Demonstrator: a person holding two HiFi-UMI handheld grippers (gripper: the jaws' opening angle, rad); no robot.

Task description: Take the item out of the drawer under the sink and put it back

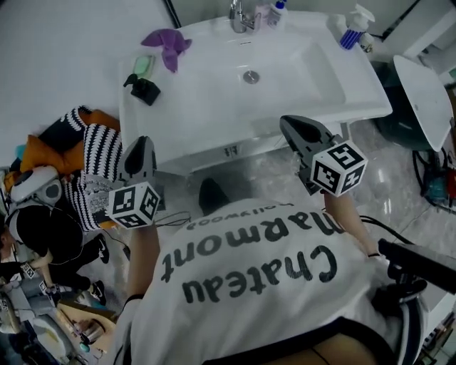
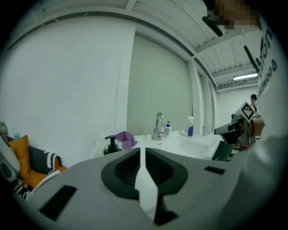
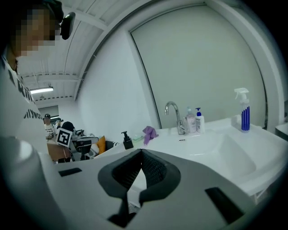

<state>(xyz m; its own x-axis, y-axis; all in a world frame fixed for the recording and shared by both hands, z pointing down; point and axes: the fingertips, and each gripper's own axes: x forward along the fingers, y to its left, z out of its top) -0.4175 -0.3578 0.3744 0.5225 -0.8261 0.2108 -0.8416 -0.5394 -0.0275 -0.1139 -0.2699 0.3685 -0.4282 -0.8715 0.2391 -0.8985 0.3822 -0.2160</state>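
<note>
I stand in front of the white sink [image 1: 285, 78]; the cabinet front [image 1: 231, 150] beneath it shows only as a narrow white strip, and I cannot make out a drawer or any item. My left gripper [image 1: 140, 153] [image 2: 141, 150] hovers before the sink's left front corner, its jaws drawn together to a thin slit with nothing between them. Before the right front edge my right gripper [image 1: 293, 127] [image 3: 141, 152] is shut and empty. Both point roughly level towards the sink.
On the sink top stand a faucet [image 1: 242, 18], a purple cloth [image 1: 167, 44], a black pump bottle [image 1: 142, 87] and a blue spray bottle [image 1: 353, 28]. Striped and orange cushions [image 1: 96, 160] lie on the floor at left. A white fixture [image 1: 424, 100] stands at right.
</note>
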